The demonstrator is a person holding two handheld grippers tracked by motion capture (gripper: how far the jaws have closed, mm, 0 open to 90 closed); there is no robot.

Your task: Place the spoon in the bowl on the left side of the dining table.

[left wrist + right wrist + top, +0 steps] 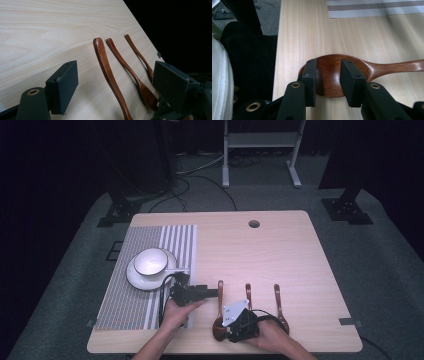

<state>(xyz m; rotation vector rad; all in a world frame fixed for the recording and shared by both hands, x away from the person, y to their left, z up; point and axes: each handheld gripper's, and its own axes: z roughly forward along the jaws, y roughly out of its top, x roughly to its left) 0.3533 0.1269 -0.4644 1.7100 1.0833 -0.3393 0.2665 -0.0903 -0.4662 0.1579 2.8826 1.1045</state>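
Observation:
Three brown wooden spoons lie side by side near the table's front edge: the left spoon (220, 296), the middle spoon (248, 293) and the right spoon (277, 295). My left gripper (215, 293) points right at the left spoon's handle (106, 67). It stands open (115, 64), its jaws wide apart, and the handle runs between them. My right gripper (226, 331) points left at this spoon's bowl (329, 75). Its jaws (328, 62) are over the bowl with a narrow gap between them, open.
A striped placemat (130, 305) covers the table's left side, with a white bowl (150, 261) on a white plate (134, 278). A cable hole (254, 224) sits near the far edge. The front table edge (277, 62) lies just beyond the spoon's bowl.

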